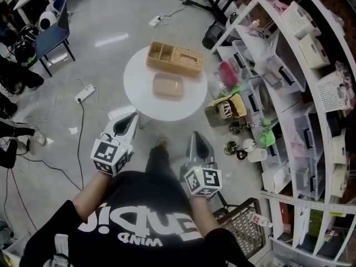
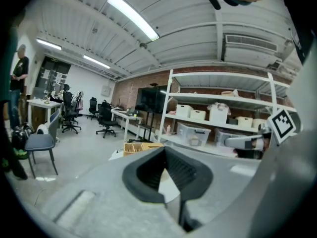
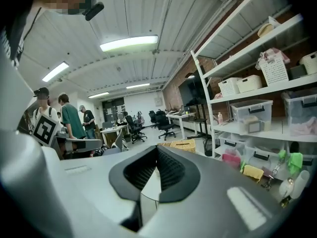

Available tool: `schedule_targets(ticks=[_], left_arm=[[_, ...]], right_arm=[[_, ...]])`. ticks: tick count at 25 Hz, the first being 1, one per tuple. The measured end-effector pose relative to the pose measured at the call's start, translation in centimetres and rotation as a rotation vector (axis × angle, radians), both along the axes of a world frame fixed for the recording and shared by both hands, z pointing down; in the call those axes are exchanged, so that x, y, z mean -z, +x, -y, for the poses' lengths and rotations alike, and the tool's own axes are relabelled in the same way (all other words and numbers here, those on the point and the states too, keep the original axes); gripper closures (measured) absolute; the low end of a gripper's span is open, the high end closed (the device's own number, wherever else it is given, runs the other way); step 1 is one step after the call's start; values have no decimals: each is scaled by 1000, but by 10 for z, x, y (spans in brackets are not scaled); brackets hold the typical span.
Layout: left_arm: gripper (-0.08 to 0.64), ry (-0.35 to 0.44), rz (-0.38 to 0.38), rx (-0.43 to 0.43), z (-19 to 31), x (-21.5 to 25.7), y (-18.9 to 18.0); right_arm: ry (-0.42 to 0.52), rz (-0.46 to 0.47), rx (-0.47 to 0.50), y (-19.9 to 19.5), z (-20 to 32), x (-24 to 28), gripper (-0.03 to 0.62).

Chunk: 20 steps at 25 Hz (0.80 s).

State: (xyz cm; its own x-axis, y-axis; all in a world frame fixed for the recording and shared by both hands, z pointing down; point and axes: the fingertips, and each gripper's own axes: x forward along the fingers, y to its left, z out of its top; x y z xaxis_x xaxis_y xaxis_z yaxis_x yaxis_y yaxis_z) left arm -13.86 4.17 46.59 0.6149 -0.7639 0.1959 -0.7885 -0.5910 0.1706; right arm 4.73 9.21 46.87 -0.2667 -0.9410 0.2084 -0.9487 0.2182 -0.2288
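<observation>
Left gripper (image 1: 132,117), right gripper (image 1: 196,136): lower centre of head view, fingers together on both, nothing between, short of table (image 1: 136,90). Tan tray (image 1: 168,85) at frame centre, wicker box (image 1: 174,59) just above. Best: open fingers before reaching, approach level.

Small round white table (image 1: 138,96) on grey floor. On it: yellow woven compartment basket (image 1: 175,59) at far edge; pale tan rectangular tray (image 1: 168,86) approx. centre, just beside basket.

Upside-down white print (image 1: 133,222) on the black shirt (image 1: 150,196), smaller line apparently "WIND"; nothing else legible.
</observation>
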Motion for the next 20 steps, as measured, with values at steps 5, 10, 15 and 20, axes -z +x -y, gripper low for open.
schedule_targets(ticks=[5,10,15,20], left_arm=[[558,-15,7,39,53,6,17],[558,-36,25,90,98,6,33],[558,-38,28,128,144,6,61],[558,-34,39,167,181,6,78]], right_arm=[[-14,9,50,19,60,5,594],[-24,19,96,40,115,9,594],[-38,19,143,65,164,5,594],[-51,26,186,85,206,-2,594]])
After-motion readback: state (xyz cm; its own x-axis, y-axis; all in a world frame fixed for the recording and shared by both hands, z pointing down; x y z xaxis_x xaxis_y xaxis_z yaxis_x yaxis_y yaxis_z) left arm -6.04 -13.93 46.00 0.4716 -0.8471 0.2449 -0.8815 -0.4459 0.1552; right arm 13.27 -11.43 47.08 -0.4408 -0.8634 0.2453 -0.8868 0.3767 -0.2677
